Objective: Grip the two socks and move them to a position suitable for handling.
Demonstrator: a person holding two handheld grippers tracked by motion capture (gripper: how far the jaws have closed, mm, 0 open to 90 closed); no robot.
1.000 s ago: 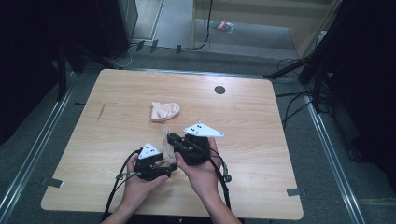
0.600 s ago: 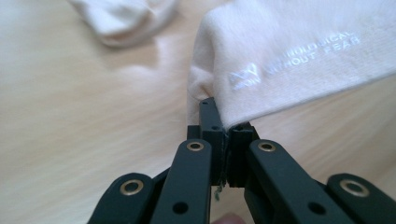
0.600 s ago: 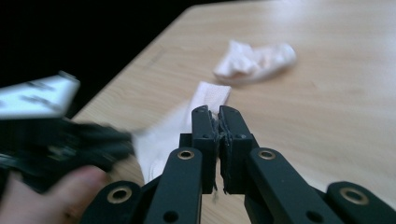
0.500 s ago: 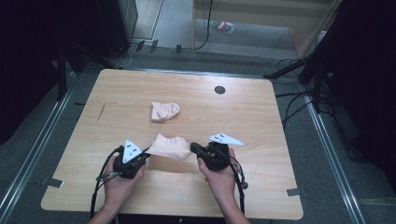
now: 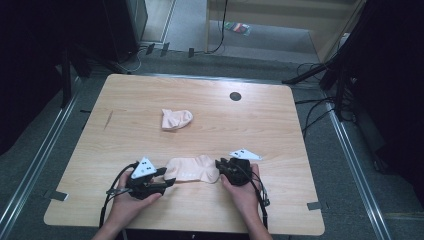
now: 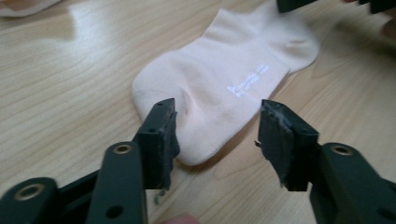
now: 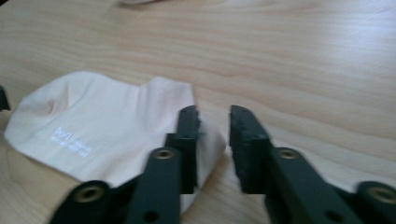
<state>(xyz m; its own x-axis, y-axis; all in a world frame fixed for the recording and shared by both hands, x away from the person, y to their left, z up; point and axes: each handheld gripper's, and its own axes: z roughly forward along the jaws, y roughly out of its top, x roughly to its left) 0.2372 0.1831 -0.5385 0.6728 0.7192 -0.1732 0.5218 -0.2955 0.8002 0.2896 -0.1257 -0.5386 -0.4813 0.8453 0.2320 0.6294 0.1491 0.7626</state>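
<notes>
Between the left gripper [image 5: 167,181] and right gripper [image 5: 218,166] lies a sock [image 5: 191,168].

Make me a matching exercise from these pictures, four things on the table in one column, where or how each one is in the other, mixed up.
Things:
1. flat pale pink sock
2. bunched pale pink sock
3. small round dark hole
4. left claw

Places or states:
A. far side of the wooden table, right of middle
B. open, astride a sock's end
C. crumpled alone near the table's middle
D. spread out between the two claws

Pairs: 1-D, 2-C, 3-A, 4-B
</notes>
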